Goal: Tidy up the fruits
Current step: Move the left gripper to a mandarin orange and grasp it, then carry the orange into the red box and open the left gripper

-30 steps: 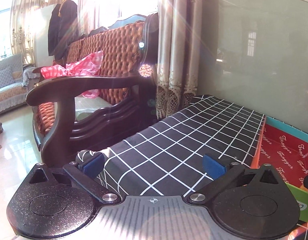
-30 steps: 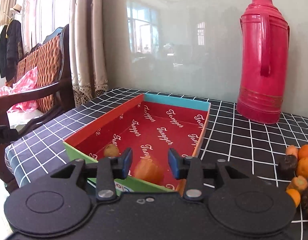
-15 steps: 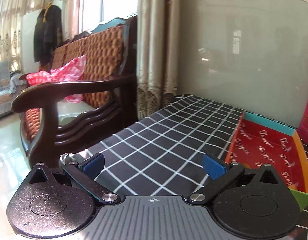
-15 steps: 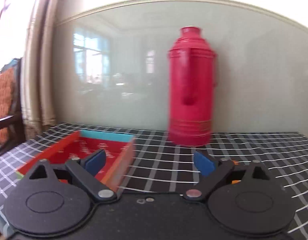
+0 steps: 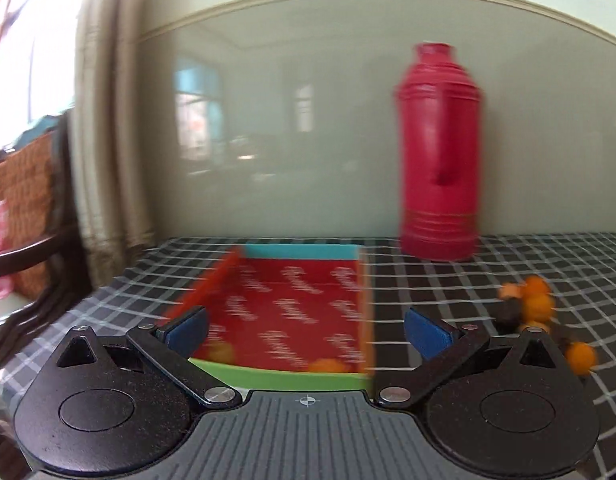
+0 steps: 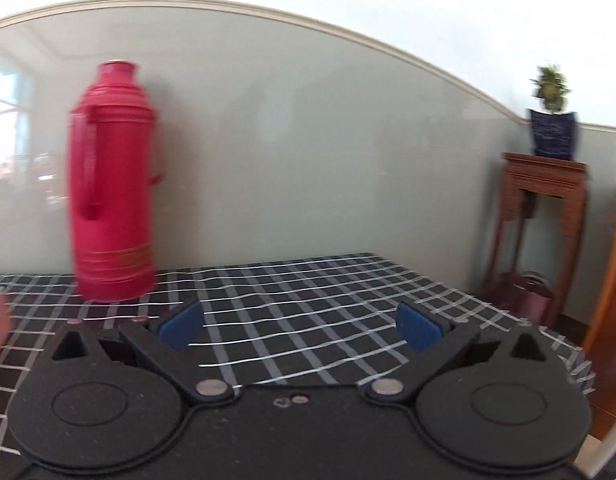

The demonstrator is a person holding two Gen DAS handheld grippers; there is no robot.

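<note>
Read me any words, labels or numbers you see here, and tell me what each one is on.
Repeated white script on the red floor of the box: there, but too blurred to read.
Red thermos: no lettering shows, only raised bands.
Blue plant pot: pale marks, too small and blurred to tell whether they are text.
Nothing else carries writing.

A glossy grey-green wall panel (image 6: pixel 308 152) is topped by moulding; a wooden stand (image 6: pixel 542 216) bears a potted plant (image 6: pixel 552 120); curtains (image 5: pixel 108 140) are sunlit.
</note>
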